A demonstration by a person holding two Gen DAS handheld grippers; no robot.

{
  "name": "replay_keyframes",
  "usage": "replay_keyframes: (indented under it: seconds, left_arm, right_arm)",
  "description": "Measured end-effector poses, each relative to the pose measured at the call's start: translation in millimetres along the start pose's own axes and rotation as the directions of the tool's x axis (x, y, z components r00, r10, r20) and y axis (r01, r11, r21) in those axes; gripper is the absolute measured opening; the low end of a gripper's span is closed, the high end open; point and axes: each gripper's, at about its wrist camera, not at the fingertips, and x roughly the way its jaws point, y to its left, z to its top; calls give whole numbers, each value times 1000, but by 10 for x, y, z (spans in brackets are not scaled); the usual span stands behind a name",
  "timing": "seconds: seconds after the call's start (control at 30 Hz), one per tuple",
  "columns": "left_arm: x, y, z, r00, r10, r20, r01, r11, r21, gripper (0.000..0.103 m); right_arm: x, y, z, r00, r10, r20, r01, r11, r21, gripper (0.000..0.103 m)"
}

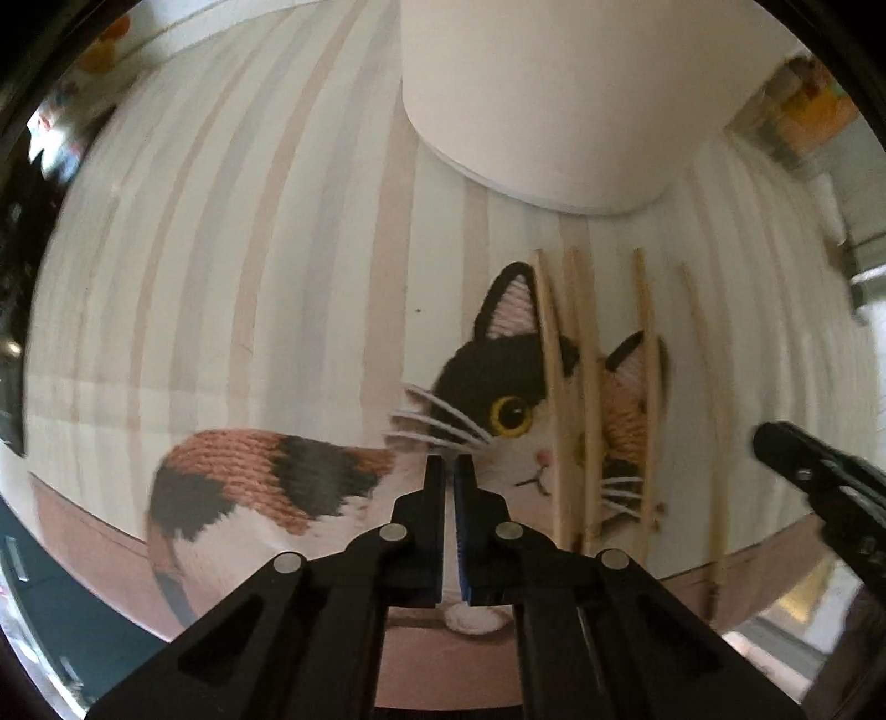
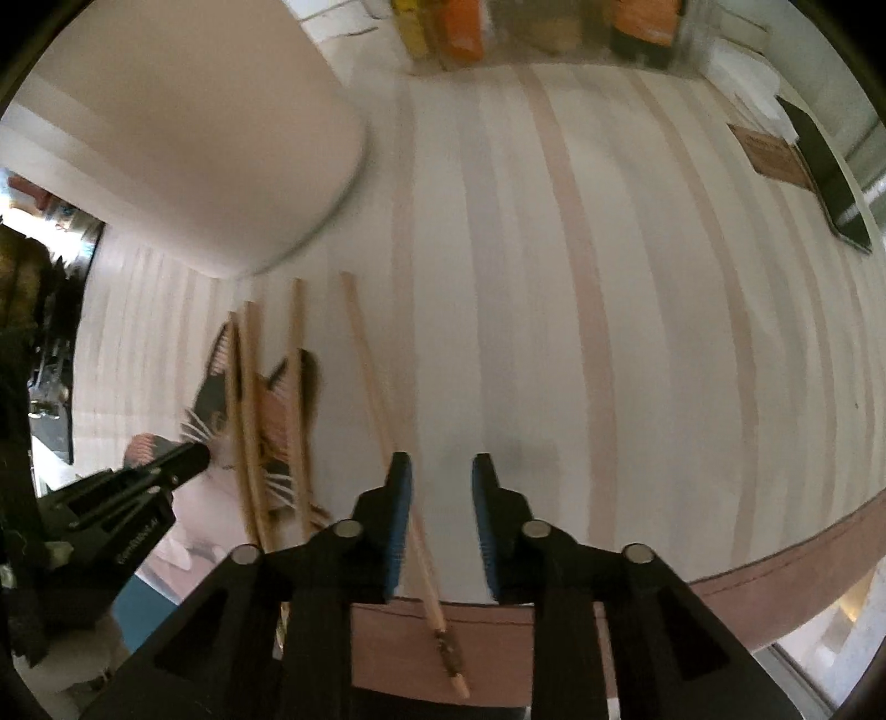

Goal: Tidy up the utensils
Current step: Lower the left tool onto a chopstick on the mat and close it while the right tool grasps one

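Observation:
Several wooden chopsticks (image 1: 587,399) lie side by side on a striped cloth with a cat picture (image 1: 515,421). A tall white holder (image 1: 554,99) stands just beyond their far ends. My left gripper (image 1: 449,465) is shut and empty, over the cat, left of the chopsticks. In the right wrist view my right gripper (image 2: 442,471) is open, low over the cloth, with the rightmost chopstick (image 2: 382,421) running under its left finger (image 2: 400,498). The other chopsticks (image 2: 271,421), the holder (image 2: 210,138) and the left gripper (image 2: 188,459) show to the left.
The striped cloth (image 2: 609,332) covers the table up to its brown front edge (image 2: 775,598). A clear bin with bottles and packets (image 2: 542,27) stands at the back. A black phone (image 2: 830,177) and a brown card (image 2: 775,152) lie far right.

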Motion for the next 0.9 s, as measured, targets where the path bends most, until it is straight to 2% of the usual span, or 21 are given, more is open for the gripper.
replay_keyframes:
  seconds: [0.13, 0.2, 0.27, 0.33, 0.37, 0.53, 0.57, 0.67, 0.87, 0.9]
  left_arm:
    - [-36, 29, 39, 993, -117, -21, 116, 992, -47, 8]
    - [-55, -49, 66, 993, -121, -17, 121, 992, -24, 9]
    - [-30, -158, 95, 994, -108, -21, 108, 994, 7, 9]
    - [13, -244, 192, 994, -97, -40, 98, 995, 23, 10]
    - [22, -311, 191, 994, -105, -41, 107, 994, 30, 12]
    - [78, -543, 229, 999, -26, -22, 28, 995, 95, 11]
    - [79, -575, 230, 1000, -19, -17, 20, 995, 101, 7]
    - [58, -681, 238, 1000, -7, -10, 8, 993, 116, 5]
    - [-6, -343, 275, 999, 27, -17, -26, 997, 77, 4]
    - [-10, -296, 282, 999, 25, -21, -23, 998, 63, 4]
  right_arm:
    - [39, 166, 31, 1000, -1, -7, 0, 1000, -30, 27]
    - [108, 300, 82, 999, -13, -30, 11, 998, -58, 27]
    - [221, 404, 56, 996, -58, -67, 52, 994, -93, 26]
    - [233, 489, 43, 994, -99, -50, 93, 989, -116, 19]
    - [244, 491, 11, 991, -125, -50, 119, 986, -115, 7]
    - [258, 393, -99, 988, -140, -59, 137, 989, -59, 7]
    - [255, 363, -118, 988, -141, -60, 138, 989, -55, 7]
    - [260, 354, -172, 988, -138, -62, 135, 990, -45, 7]
    - [188, 153, -224, 988, -140, -66, 139, 990, -22, 7]
    - [233, 173, -103, 988, -138, -71, 137, 990, -19, 7]
